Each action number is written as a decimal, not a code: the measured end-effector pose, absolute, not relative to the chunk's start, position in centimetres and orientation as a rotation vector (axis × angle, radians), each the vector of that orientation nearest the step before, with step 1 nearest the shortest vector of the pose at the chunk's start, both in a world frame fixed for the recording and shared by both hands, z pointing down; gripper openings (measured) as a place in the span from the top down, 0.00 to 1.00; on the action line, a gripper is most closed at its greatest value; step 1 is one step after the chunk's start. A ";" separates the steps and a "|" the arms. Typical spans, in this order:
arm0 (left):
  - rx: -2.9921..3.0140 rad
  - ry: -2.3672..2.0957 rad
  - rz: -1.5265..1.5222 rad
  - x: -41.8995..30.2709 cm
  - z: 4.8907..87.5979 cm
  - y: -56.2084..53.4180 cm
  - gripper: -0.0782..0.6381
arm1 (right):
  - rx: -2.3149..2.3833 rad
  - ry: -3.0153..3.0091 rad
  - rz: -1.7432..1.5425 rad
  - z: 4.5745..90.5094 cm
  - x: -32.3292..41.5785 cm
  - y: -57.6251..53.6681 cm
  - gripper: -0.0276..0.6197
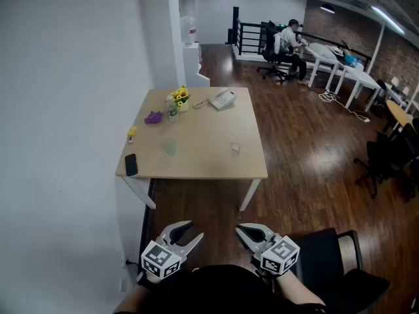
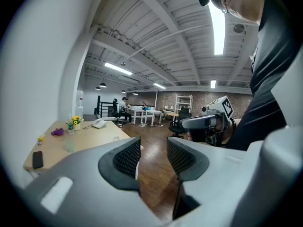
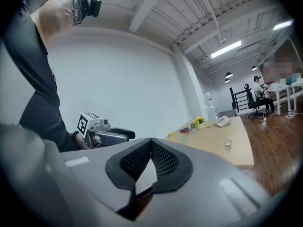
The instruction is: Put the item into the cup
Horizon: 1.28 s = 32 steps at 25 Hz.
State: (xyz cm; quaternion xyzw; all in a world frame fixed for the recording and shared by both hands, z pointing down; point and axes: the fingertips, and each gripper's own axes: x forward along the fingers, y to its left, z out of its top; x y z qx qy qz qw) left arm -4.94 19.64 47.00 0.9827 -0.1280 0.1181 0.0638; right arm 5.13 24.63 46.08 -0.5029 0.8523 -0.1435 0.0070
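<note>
A clear cup (image 1: 169, 147) stands on the wooden table (image 1: 203, 165), left of centre. A small pale item (image 1: 235, 147) lies to its right on the same table. Both grippers are held low and well short of the table, over the floor. My left gripper (image 1: 195, 229) is open, and nothing sits between its ribbed pads (image 2: 128, 157). My right gripper (image 1: 239, 228) is shut and empty, its pads (image 3: 158, 157) meeting at the tip. In the left gripper view the cup (image 2: 70, 145) and item (image 2: 116, 138) show far off.
On the table are also a black phone (image 1: 131, 164), a yellow object (image 1: 131, 131), a purple object (image 1: 154, 117), a flower pot (image 1: 179, 98) and a desk telephone (image 1: 222, 99). A white wall runs along the left. A black chair (image 1: 334, 254) is at my right. A person (image 1: 290, 41) sits at far desks.
</note>
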 end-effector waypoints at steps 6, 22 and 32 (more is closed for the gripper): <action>2.959 -0.407 0.394 -3.1 48.1 18.8 0.66 | -1.601 2.645 -0.497 47.6 8.3 24.3 0.95; 2.945 -0.379 0.435 -1.3 51.0 1.3 0.66 | -1.685 2.662 -0.525 49.6 10.1 8.0 0.95; 2.987 -0.267 0.485 -0.9 51.9 -12.4 0.66 | -1.866 2.611 -0.484 49.4 11.9 -6.3 0.95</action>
